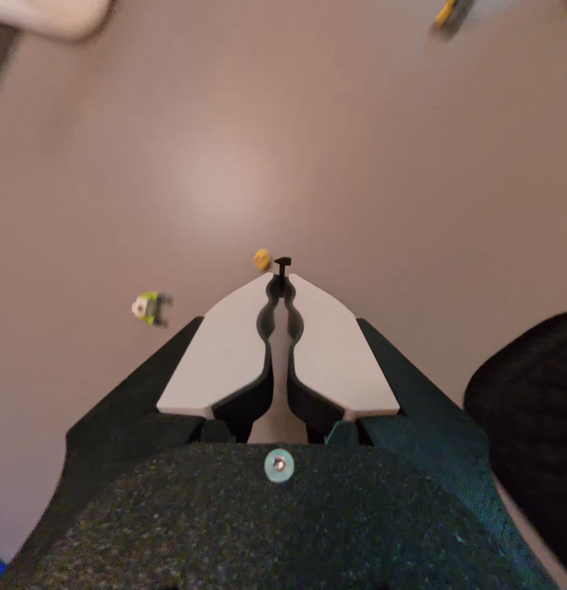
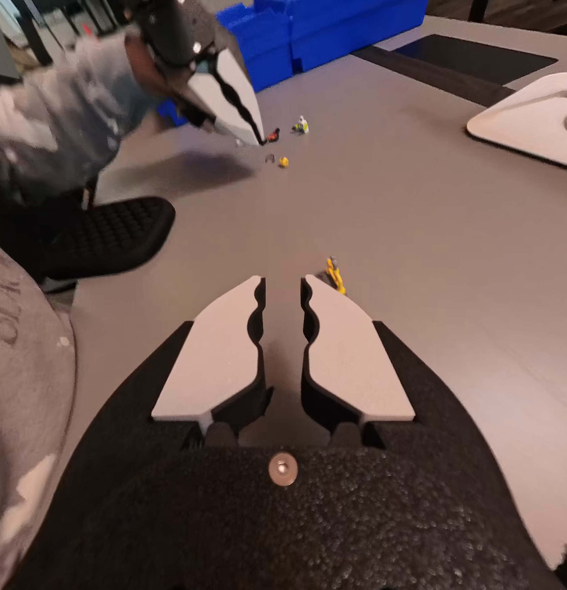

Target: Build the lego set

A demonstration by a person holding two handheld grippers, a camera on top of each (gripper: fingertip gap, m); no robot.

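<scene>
The left gripper [image 1: 280, 277] is clamped by its very tips on a thin black lego piece [image 1: 282, 266], and so slight a hold could let it twist or drop beside the yellow round piece [image 1: 262, 259] if it meets the table [image 1: 307, 159] at an angle. The right gripper [image 2: 282, 280] hangs apart and empty, a yellow part [image 2: 334, 274] just beside its right finger, perhaps touching; blur hides it. A sideways sweep could knock that part away, though bare table lies ahead, with the lime minifigure torso [image 1: 148, 308] and blue bins [image 2: 323, 35] well apart.
</scene>
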